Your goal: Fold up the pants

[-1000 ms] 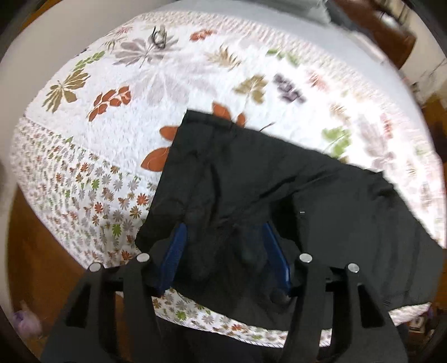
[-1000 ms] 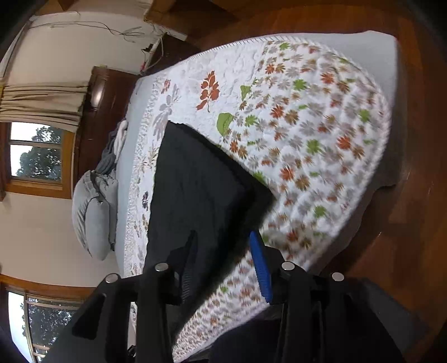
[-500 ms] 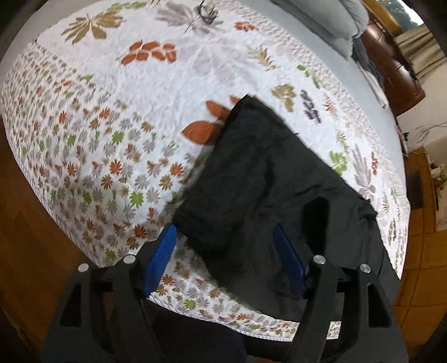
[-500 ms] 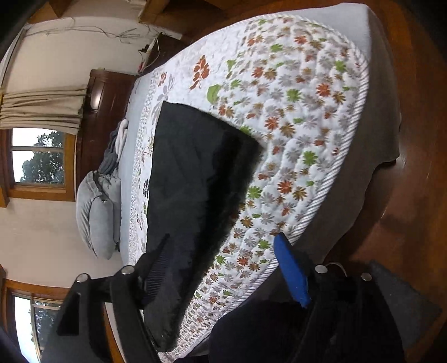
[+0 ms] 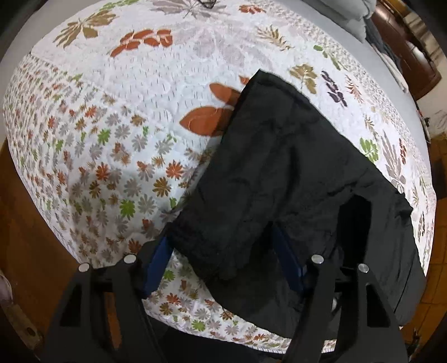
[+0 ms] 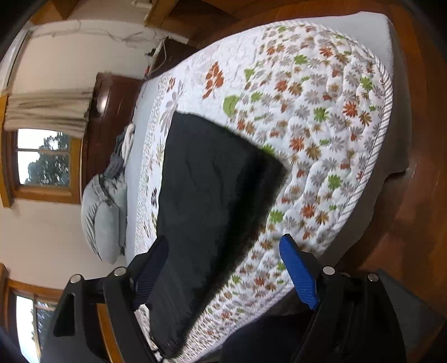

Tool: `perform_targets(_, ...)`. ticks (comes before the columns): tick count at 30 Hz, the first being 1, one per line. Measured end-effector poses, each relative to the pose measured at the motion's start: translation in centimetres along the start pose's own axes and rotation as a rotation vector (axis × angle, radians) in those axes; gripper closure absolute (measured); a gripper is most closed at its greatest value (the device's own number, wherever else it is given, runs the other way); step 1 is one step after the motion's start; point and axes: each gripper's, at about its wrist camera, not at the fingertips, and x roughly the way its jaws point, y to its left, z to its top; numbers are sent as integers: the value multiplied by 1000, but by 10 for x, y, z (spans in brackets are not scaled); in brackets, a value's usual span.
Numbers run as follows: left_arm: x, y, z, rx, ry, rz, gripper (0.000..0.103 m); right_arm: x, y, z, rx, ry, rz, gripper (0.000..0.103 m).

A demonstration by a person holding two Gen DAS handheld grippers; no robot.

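Observation:
Black pants [image 5: 282,173] lie folded on a bed with a white leaf-print quilt [image 5: 117,117], near its front edge. My left gripper [image 5: 223,257] is open, its blue pads on either side of the near corner of the pants, which bulges up between them. In the right wrist view the pants [image 6: 206,190] lie flat along the quilt [image 6: 321,111]. My right gripper [image 6: 223,265] is open; its left finger [image 6: 151,268] is over the black cloth and its right blue pad [image 6: 299,273] is over the quilt edge.
Grey pillows [image 6: 106,212] and a dark wooden headboard [image 6: 111,111] are at the far end of the bed. Wooden floor [image 6: 419,195] surrounds the bed. Windows [image 6: 42,159] and a curtain are on the wall. A small dark object [image 5: 205,2] lies on the quilt far off.
Both grippers opened and drew back from the pants toward the bed edge. The left then moved in again around the near corner of the pants. The pants stayed on the quilt.

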Motion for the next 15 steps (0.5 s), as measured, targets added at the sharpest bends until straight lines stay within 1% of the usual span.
perform_targets(3, 5, 1, 1, -37, 9, 3, 30, -1, -8, 9, 46, -27, 39, 20)
perform_targets(9, 10, -6, 3, -24, 21, 49, 28, 8, -13, 21, 78, -39, 104, 20)
perform_targets(15, 13, -9, 5, -42, 25, 70, 26, 23, -20, 31, 100, -44, 104, 20)
